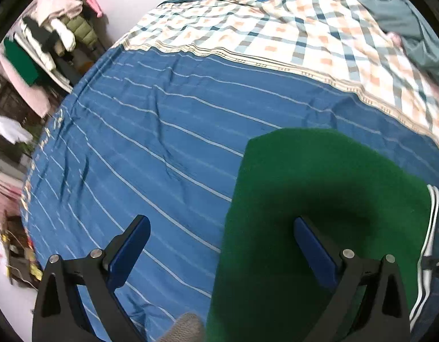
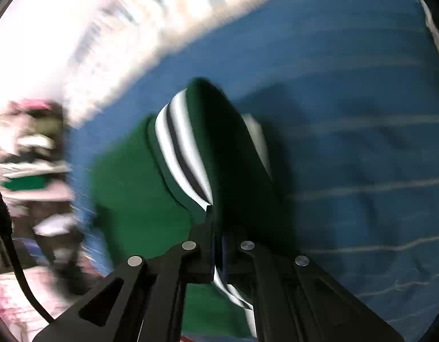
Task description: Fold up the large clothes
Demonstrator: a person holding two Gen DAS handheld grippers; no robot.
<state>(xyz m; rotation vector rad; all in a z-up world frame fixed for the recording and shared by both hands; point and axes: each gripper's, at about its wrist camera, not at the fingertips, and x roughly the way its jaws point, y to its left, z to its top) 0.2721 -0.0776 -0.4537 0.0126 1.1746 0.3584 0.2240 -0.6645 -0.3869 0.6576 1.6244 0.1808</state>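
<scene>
A green garment (image 1: 319,199) with a white-and-black striped hem lies on the blue striped bedsheet (image 1: 151,142). My left gripper (image 1: 222,222) is open above the sheet, its right finger over the garment's left part, holding nothing. In the right wrist view my right gripper (image 2: 216,211) is shut on the green garment (image 2: 128,188) at its striped hem (image 2: 182,148) and lifts that edge off the bed. This view is blurred by motion.
A checked blanket (image 1: 276,34) covers the far part of the bed, with a grey-green cloth (image 1: 401,20) on it at the right. A rack of hanging clothes (image 1: 48,45) stands beyond the bed's left edge.
</scene>
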